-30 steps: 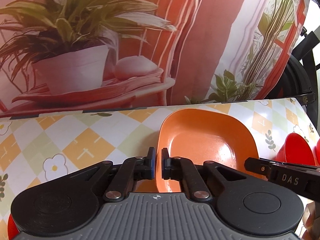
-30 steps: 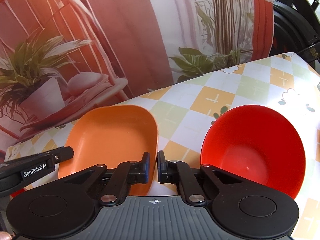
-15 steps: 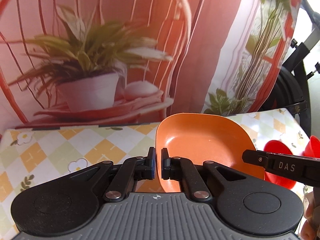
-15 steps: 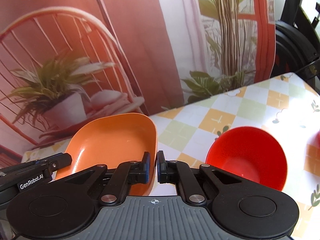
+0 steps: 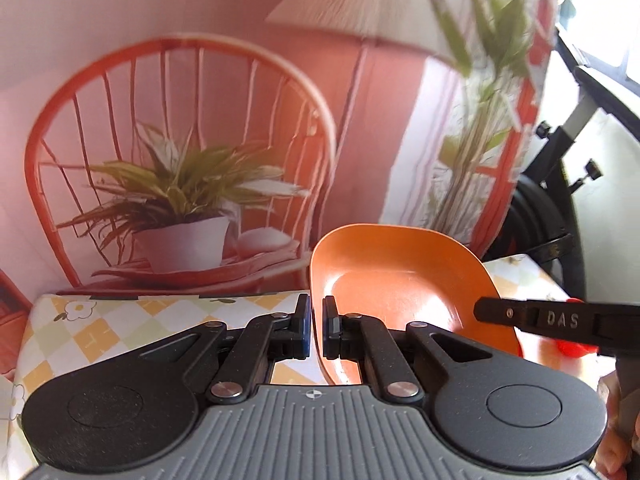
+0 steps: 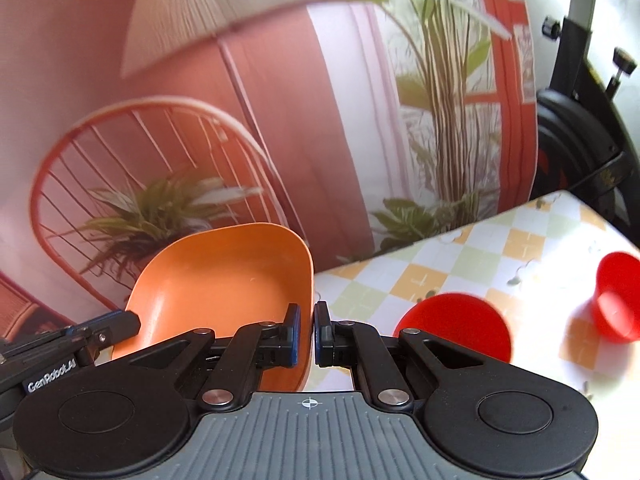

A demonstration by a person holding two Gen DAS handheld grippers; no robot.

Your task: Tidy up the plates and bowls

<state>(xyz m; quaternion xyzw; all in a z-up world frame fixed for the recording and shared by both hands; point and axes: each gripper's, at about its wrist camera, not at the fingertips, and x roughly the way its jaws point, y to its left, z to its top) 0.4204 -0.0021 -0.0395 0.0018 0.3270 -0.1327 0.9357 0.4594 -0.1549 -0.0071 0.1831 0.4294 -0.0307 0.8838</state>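
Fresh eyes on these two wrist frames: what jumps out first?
The orange plate, pinched at opposite rims by the left gripper and the right gripper, tilted up above the checked tablecloth. To the right on the table sit two red bowls, one near and one farther right. Behind it all hangs a backdrop printed with a chair and potted plant.
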